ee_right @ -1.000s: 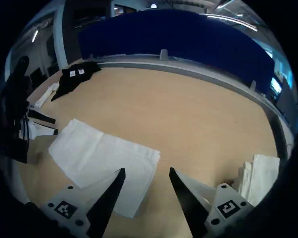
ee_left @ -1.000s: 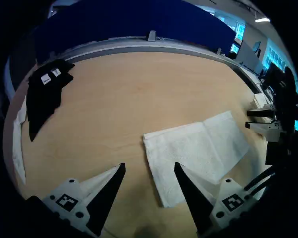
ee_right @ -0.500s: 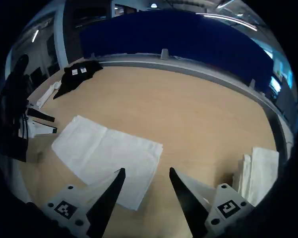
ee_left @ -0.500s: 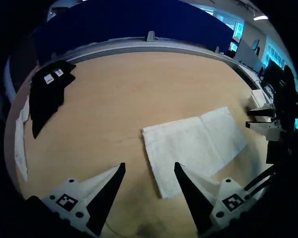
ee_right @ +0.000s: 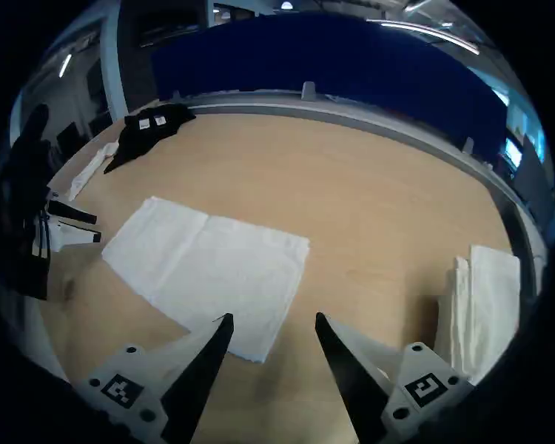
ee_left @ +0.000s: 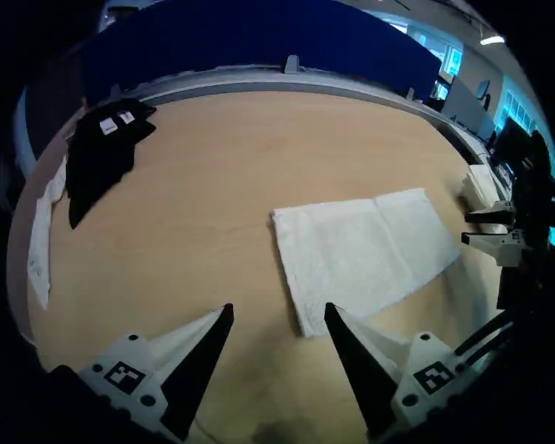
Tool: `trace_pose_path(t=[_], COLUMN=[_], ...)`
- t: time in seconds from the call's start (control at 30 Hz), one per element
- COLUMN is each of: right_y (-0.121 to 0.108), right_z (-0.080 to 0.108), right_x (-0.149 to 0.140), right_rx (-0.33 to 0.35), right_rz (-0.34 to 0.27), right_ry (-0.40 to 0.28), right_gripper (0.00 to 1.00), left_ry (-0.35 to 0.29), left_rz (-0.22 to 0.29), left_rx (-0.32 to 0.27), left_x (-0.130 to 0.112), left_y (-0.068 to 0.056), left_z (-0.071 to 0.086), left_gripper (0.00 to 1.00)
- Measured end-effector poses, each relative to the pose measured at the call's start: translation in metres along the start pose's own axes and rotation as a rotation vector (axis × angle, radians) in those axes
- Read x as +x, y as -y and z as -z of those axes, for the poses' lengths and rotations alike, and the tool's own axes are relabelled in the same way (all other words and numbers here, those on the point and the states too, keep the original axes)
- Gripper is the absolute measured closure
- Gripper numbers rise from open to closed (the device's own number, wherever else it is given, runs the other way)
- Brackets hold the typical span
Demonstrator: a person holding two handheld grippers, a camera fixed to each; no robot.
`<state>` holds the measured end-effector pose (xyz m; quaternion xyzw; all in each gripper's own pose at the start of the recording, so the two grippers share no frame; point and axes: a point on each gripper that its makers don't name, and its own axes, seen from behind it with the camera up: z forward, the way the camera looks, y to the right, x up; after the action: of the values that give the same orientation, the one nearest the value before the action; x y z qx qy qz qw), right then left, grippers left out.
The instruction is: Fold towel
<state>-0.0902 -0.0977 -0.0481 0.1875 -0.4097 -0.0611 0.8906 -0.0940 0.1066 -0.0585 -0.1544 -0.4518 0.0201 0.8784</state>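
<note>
A white rectangular terry towel (ee_left: 366, 251) lay flat on the pale wooden desk (ee_left: 203, 185), with the left gripper (ee_left: 277, 307) and right gripper (ee_right: 274, 316) poised nearby, jaws spread and empty; pinching matching corners together would likely keep the fold square

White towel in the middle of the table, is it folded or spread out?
Spread flat: the white towel lies as one broad sheet on the table, a crease across it. Whether doubled, cannot tell.
</note>
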Motion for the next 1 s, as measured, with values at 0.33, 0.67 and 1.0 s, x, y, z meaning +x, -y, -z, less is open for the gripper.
trace_pose_path(t=[0.33,0.67,1.0], right_y=[0.003,0.016,0.016], right_z=[-0.003,-0.003,-0.004], right_x=[-0.009,-0.027,-0.036], right_rx=[0.027,0.100,0.122], right_rz=[0.027,0.119,0.182], right_ry=[0.022,0.074,0.104], right_gripper=[0.15,0.15,0.15], left_ry=[0.000,0.001,0.009], left_rz=[0.025,0.057,0.087], left_rx=[0.021,0.050,0.069], left_x=[-0.010,-0.024,-0.041], left_y=[0.007,0.012,0.015], left_z=[0.008,0.027,0.041], left_gripper=[0.09,0.09,0.09])
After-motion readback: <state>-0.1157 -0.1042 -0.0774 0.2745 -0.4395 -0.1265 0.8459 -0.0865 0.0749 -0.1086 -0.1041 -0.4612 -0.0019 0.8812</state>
